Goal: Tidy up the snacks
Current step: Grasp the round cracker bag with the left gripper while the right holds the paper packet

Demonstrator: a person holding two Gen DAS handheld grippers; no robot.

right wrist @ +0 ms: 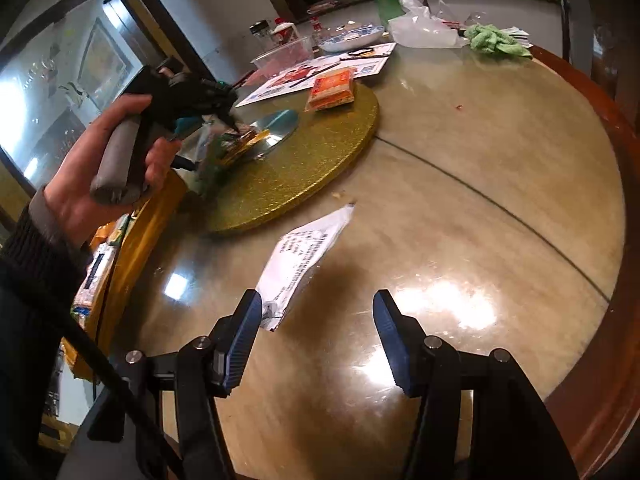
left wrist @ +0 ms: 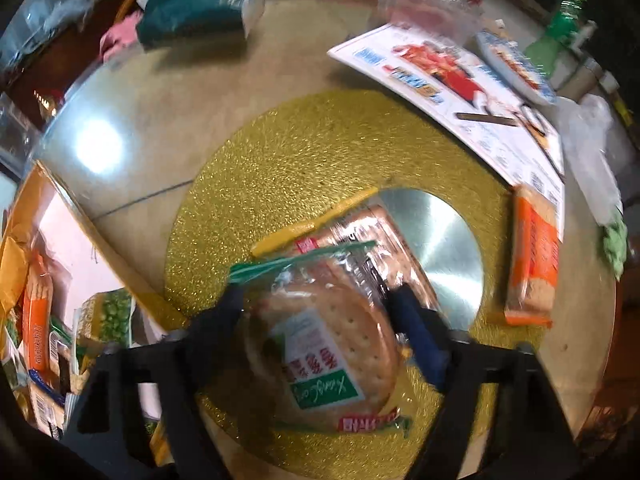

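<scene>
While the left gripper [left wrist: 316, 300] straddles the round cracker packet [left wrist: 320, 352] on the gold turntable [left wrist: 304, 152], we cannot tell if its pads press the wrapper. We should close evenly across the packet's width, gently enough not to crack the crackers, and lift clear of the packets beneath. The right gripper [right wrist: 316, 312] hangs released over the table [right wrist: 480, 160], with a white sachet [right wrist: 304, 248] just beyond its left finger. We read "Xiangcai" or similar on the green label; the red Chinese characters stay illegible.
</scene>
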